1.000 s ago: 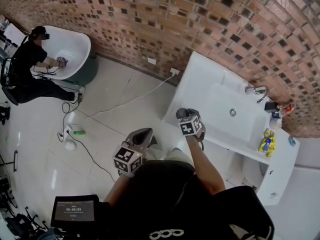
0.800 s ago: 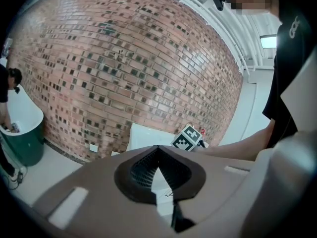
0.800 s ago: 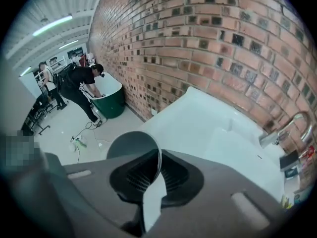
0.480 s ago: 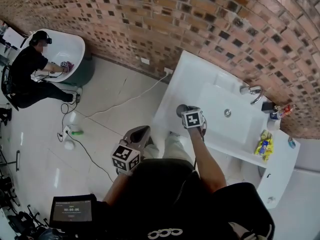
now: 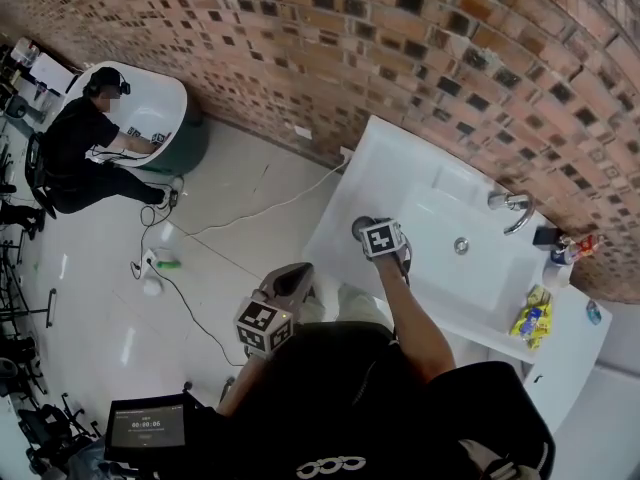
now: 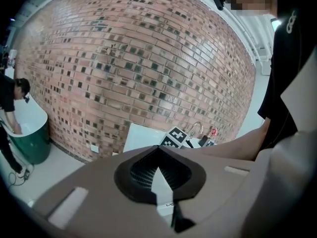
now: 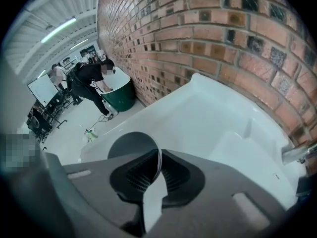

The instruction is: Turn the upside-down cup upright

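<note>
**A:** What's the setting?

**B:** A brick wall [image 5: 300, 28] curves behind a pale floor. A white bench [image 5: 385, 163] with a basin [image 5: 470, 248] stands at the right.

**A:** And the claws, left to right?

**B:** The left claw [image 6: 158, 150] is closed and empty, short of the bench. The right claw [image 7: 157, 157] pinches the wall of the grey cup [image 7: 130, 148], held over the bench's left end.

**A:** Which step is this?

**B:** Probably mid-turn, since the cup's mouth seems to face the claw. Next, level it mouth-up, lower it onto the bench and let go.
</note>
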